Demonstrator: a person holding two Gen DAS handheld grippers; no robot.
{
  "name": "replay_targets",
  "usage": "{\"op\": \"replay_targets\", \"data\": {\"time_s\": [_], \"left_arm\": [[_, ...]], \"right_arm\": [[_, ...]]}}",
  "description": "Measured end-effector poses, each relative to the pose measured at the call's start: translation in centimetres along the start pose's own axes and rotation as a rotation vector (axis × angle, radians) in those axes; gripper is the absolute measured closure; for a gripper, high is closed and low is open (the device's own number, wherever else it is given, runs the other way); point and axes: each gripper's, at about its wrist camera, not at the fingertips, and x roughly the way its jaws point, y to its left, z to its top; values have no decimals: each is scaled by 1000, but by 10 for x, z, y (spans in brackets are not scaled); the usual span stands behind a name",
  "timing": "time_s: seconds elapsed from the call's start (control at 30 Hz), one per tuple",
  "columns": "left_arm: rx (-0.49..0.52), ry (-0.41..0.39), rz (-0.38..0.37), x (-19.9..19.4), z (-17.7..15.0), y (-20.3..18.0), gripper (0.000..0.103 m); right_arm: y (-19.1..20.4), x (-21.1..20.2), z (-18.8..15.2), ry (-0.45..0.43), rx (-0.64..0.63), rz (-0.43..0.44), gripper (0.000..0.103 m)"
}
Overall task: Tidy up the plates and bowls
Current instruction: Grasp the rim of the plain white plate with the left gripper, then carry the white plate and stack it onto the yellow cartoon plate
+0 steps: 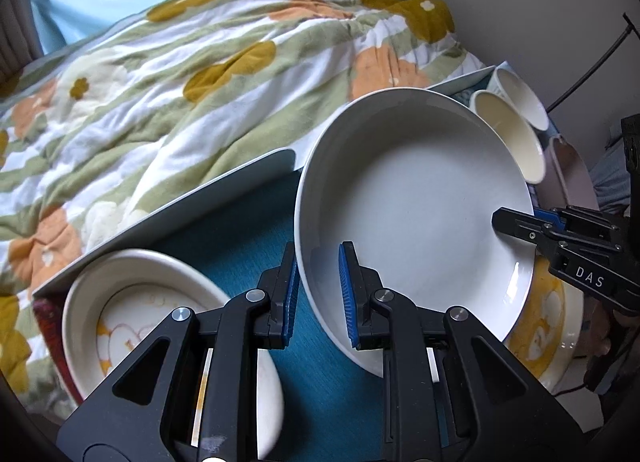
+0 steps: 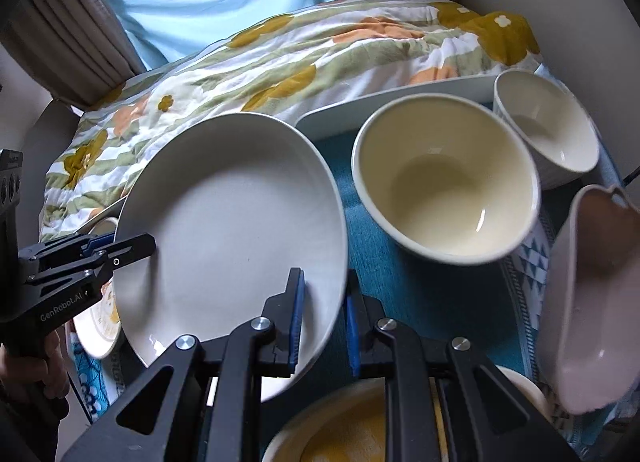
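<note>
A large white plate is held up tilted over the blue mat; it also shows in the right wrist view. My left gripper straddles its near rim, jaws on either side with a gap. My right gripper straddles the opposite rim the same way and appears at the right of the left wrist view. A cream bowl and a smaller white bowl stand on the mat behind. A yellow-patterned plate lies under my right gripper.
A patterned dish sits at the mat's left. A pale pink dish is at the right. A white tray rim borders the mat. A flowered quilt covers the bed behind.
</note>
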Motion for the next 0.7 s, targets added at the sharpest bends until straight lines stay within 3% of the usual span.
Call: {"op": "replay_targets", "data": {"time_s": [0.4, 0.7], "left_arm": [[-15, -48, 43, -68, -44, -62, 86], [-137, -55, 119, -90, -109, -144, 86]], "right_arm": [[-18, -70, -31, -2, -81, 47, 86], [-63, -105, -79, 38, -195, 120, 86]]}}
